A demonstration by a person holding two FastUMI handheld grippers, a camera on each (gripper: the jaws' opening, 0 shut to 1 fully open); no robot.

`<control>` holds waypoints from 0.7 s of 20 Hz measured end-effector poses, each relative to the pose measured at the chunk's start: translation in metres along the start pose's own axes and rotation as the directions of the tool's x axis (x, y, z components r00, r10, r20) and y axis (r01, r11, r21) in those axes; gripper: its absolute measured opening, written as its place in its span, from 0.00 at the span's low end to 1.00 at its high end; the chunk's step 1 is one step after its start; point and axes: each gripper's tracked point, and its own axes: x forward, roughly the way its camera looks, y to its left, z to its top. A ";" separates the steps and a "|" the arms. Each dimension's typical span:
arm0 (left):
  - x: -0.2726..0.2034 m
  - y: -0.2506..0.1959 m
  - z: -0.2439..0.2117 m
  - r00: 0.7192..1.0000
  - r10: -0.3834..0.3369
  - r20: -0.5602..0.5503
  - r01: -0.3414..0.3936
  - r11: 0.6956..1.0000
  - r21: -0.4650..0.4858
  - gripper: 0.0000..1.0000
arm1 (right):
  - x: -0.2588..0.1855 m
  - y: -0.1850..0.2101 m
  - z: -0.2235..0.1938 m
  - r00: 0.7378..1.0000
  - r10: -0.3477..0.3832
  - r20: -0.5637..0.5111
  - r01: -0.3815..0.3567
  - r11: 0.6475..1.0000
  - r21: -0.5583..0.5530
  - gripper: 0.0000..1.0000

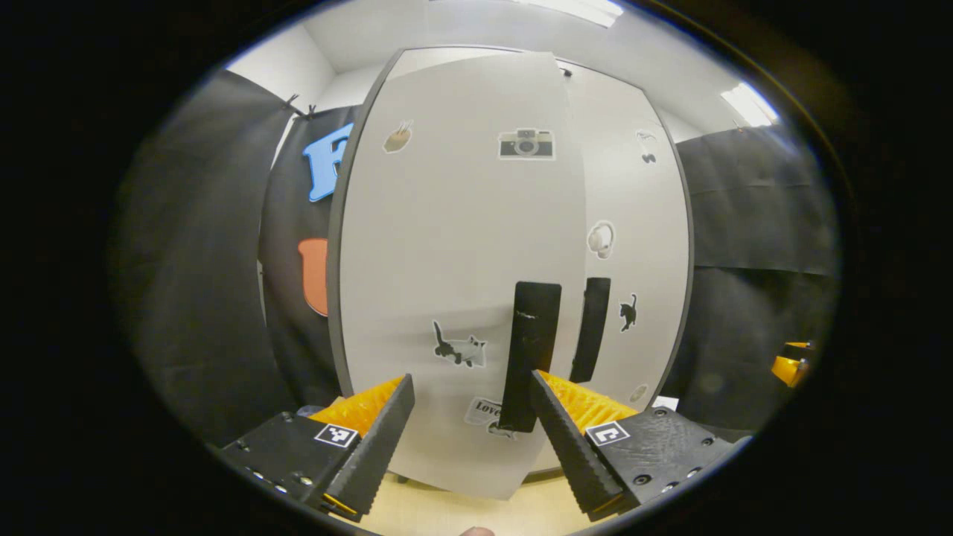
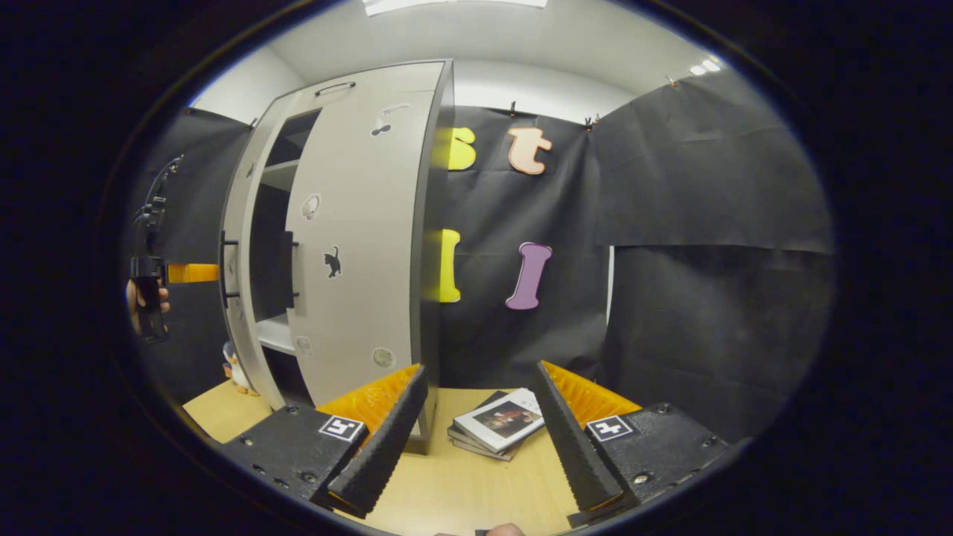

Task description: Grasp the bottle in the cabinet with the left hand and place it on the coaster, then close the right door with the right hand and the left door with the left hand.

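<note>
The left gripper (image 1: 470, 398) has its fingers spread with nothing between them, right in front of the left door (image 1: 454, 246), beside its black handle (image 1: 530, 344); a sticker below reads "Love". The right gripper (image 2: 480, 391), fingers likewise apart, hangs over the desk (image 2: 461, 491) near stacked books (image 2: 497, 424), beside the nearly closed right door (image 2: 357, 246).

The cabinet (image 2: 350, 246) stands upright on the desk (image 2: 461, 484), pale grey with dark edges. Its right door (image 2: 357, 246) is nearly shut, dotted with small stickers, a black cat among them, and carries a black vertical handle (image 1: 592, 327). The left door (image 1: 454, 260) is ajar, swung out past the right one, leaving a gap through which shelves (image 2: 277, 335) show. It bears camera and cat stickers and a black vertical handle (image 1: 530, 346) near its free edge.
</note>
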 end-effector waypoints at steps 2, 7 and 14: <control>0.012 -0.001 -0.005 1.000 0.011 -0.004 -0.011 1.000 -0.001 0.96 | -0.002 -0.007 -0.002 1.000 -0.010 -0.002 0.010 1.000 0.002 0.94; 0.027 -0.001 -0.004 1.000 0.023 -0.006 -0.023 1.000 -0.011 1.00 | -0.004 -0.024 -0.005 0.999 -0.039 -0.005 0.039 0.999 0.010 0.96; 0.042 -0.007 -0.001 0.999 0.051 -0.014 -0.051 0.999 -0.018 0.96 | -0.004 -0.036 -0.009 0.998 -0.057 -0.017 0.057 0.998 0.017 0.94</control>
